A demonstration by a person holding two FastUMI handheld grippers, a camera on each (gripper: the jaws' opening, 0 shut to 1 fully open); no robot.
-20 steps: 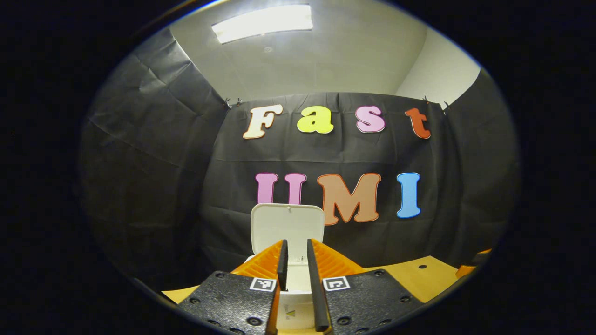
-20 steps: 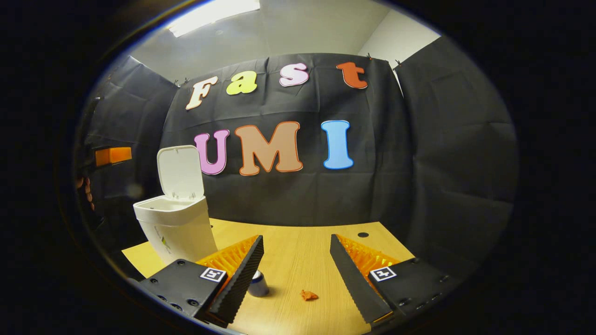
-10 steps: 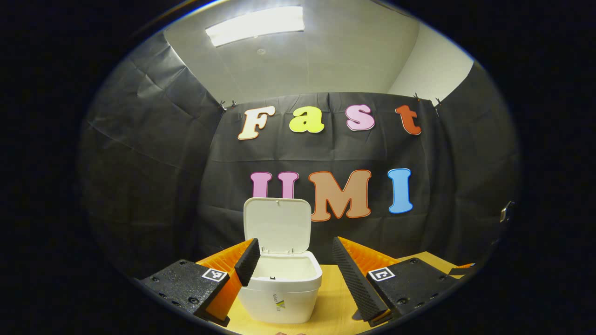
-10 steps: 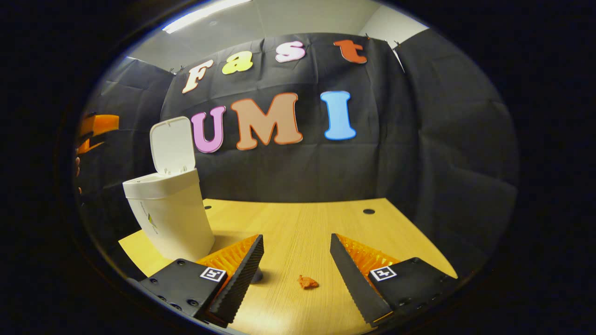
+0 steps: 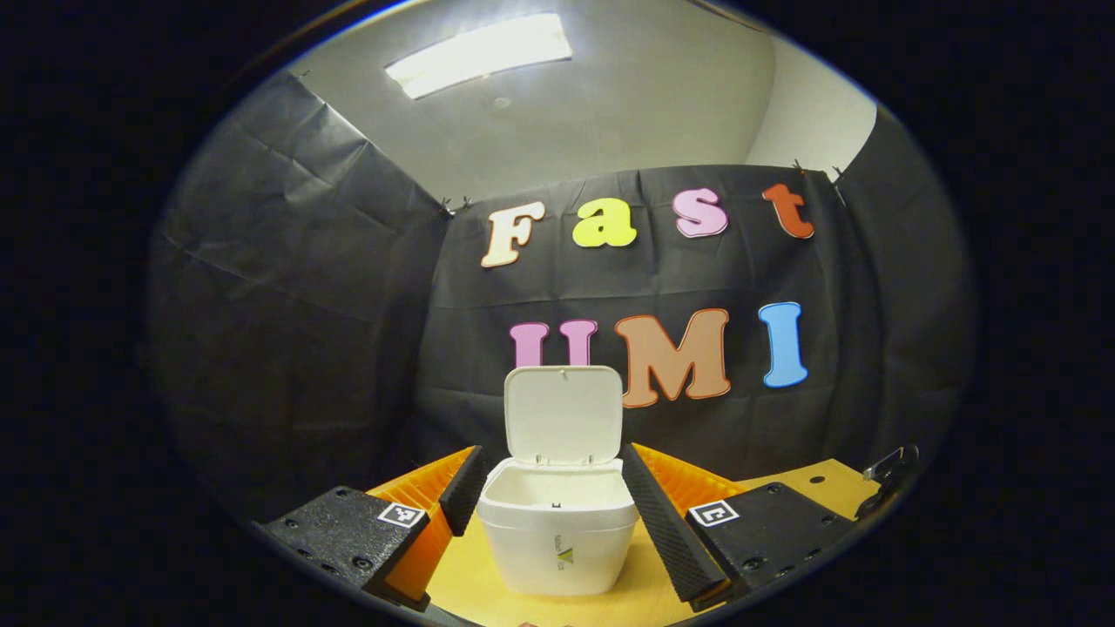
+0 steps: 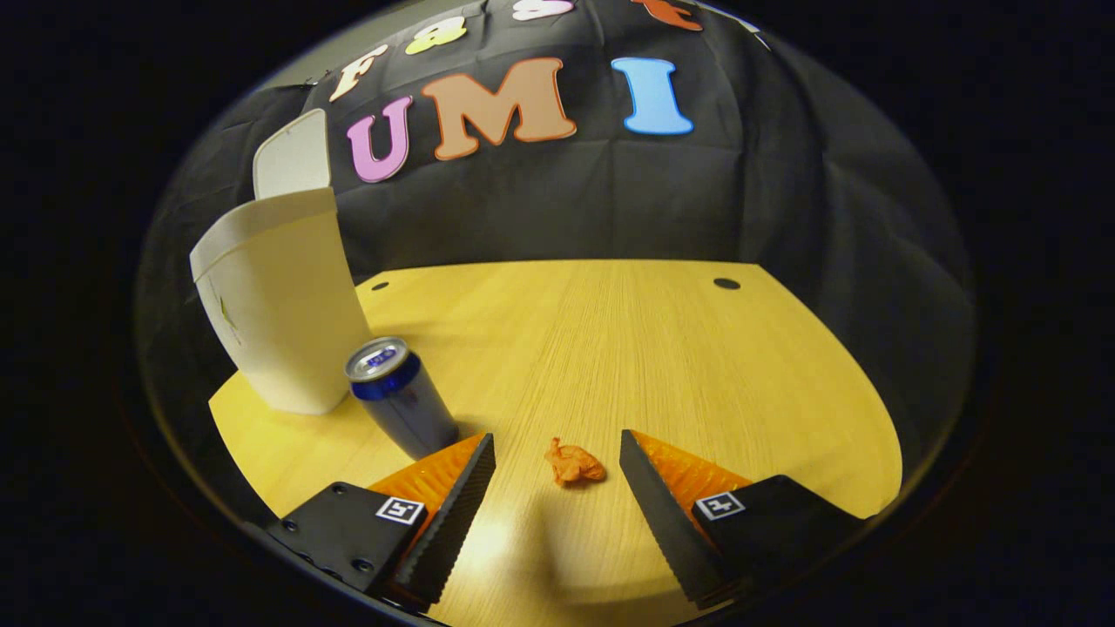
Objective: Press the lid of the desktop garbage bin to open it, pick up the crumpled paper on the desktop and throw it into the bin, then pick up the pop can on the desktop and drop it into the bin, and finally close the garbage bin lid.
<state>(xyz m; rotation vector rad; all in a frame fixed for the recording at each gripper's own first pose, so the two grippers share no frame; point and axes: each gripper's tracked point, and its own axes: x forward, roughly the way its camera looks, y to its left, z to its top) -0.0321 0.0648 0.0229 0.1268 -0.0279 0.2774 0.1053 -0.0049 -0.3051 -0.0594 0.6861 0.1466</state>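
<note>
Right hand-held gripper [image 6: 557, 453] hung wide over paper [image 6: 574, 463]; left hand-held gripper [image 5: 549, 475] wide before bin [image 5: 557, 522], lid [image 5: 564, 414] up.

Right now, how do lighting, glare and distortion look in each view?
Left gripper view: the ceiling light is blown out; the bin stays sharp. Right gripper view: fisheye bends the table edge and leans the bin; a soft glare patch lies on the wood between the open right gripper fingers; paper and can are crisp.

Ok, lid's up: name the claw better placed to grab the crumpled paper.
Right. The right claw is open with the crumpled paper lying between its fingers on the table. The left claw faces the open bin.
</note>
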